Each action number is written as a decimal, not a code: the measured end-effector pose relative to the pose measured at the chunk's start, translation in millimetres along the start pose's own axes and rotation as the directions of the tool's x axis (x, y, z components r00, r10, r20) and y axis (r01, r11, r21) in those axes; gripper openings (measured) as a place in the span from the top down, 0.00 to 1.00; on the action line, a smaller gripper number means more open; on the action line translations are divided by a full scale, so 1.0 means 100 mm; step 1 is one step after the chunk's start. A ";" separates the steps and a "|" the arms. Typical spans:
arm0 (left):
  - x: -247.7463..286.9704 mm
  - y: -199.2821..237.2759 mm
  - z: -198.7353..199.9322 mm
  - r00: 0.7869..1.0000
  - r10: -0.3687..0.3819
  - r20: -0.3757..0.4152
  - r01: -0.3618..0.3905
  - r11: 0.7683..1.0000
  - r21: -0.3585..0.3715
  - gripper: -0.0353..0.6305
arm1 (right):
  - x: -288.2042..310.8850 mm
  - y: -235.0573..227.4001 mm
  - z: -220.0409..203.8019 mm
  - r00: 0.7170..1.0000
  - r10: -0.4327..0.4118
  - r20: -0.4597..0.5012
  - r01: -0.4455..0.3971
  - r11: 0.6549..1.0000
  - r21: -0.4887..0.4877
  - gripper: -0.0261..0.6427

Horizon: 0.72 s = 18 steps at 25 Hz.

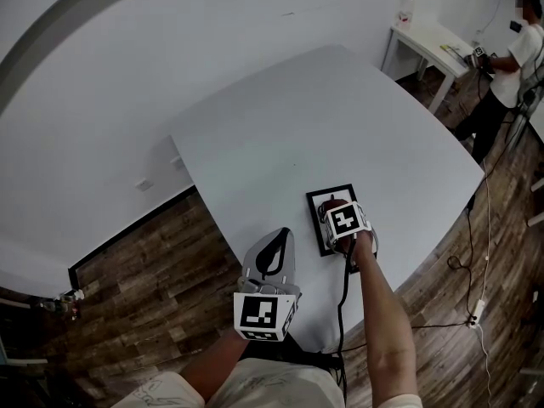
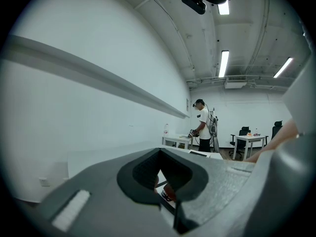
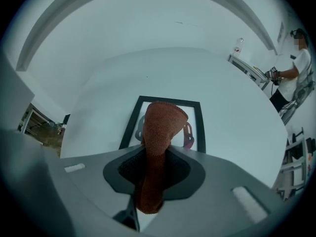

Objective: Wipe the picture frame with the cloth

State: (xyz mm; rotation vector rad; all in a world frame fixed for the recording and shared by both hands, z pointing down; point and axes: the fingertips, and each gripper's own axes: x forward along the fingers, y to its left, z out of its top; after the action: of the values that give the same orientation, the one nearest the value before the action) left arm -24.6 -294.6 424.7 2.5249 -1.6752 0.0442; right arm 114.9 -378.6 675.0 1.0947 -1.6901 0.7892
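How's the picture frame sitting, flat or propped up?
Flat, face up. The picture frame lies on the white table, its black border against the tabletop, with the cloth over its middle.

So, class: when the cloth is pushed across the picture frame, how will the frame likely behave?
The picture frame lies flat on the table, so tipping seems unlikely. That table looks smooth, so the frame may slide when pushed sideways.

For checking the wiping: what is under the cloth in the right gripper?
The picture frame lies on the table under the cloth, which covers the middle of its picture.
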 end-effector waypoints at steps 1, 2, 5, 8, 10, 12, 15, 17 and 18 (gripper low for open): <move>0.00 -0.01 0.01 1.000 -0.003 0.000 0.003 1.000 -0.003 0.94 | 0.00 0.06 0.00 1.000 0.010 0.002 -0.010 1.000 -0.003 0.80; 0.00 -0.03 0.01 1.000 -0.007 0.001 0.007 1.000 -0.004 0.94 | 0.01 0.11 0.00 1.000 0.019 0.002 -0.019 1.000 -0.004 0.80; -0.01 -0.08 0.03 1.000 -0.014 0.006 0.014 1.000 -0.004 0.94 | 0.00 0.23 -0.02 0.999 0.037 0.004 -0.037 0.999 0.001 0.80; -0.02 -0.10 0.04 1.000 -0.018 0.007 0.018 1.000 -0.005 0.94 | 0.00 0.28 -0.03 0.999 0.046 0.006 -0.046 0.999 -0.007 0.80; -0.02 -0.11 0.04 1.000 -0.018 0.006 0.018 1.000 -0.004 0.94 | 0.00 0.28 -0.02 0.999 0.043 0.009 -0.043 0.999 -0.011 0.80; -0.03 -0.12 0.04 1.000 -0.018 0.006 0.018 1.000 -0.004 0.94 | -0.02 0.26 -0.05 0.999 0.038 0.011 -0.038 0.999 -0.010 0.80; -0.03 -0.13 0.04 1.000 -0.018 0.008 0.018 1.000 -0.004 0.94 | -0.04 0.17 -0.09 1.000 0.025 0.010 -0.025 1.000 -0.008 0.80; -0.02 -0.12 0.05 1.000 -0.020 0.006 0.020 1.000 -0.005 0.94 | -0.07 0.06 -0.12 1.000 0.008 0.003 -0.008 1.000 -0.005 0.80; -0.02 -0.13 0.05 1.000 -0.022 0.006 0.022 1.000 -0.006 0.94 | -0.08 -0.01 -0.15 1.000 0.000 -0.001 0.000 1.000 -0.001 0.80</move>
State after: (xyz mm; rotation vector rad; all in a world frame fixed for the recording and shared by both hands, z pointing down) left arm -14.0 -288.7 418.6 2.5416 -1.6470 0.0296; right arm 122.2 -363.1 672.8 1.0939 -1.6895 0.7882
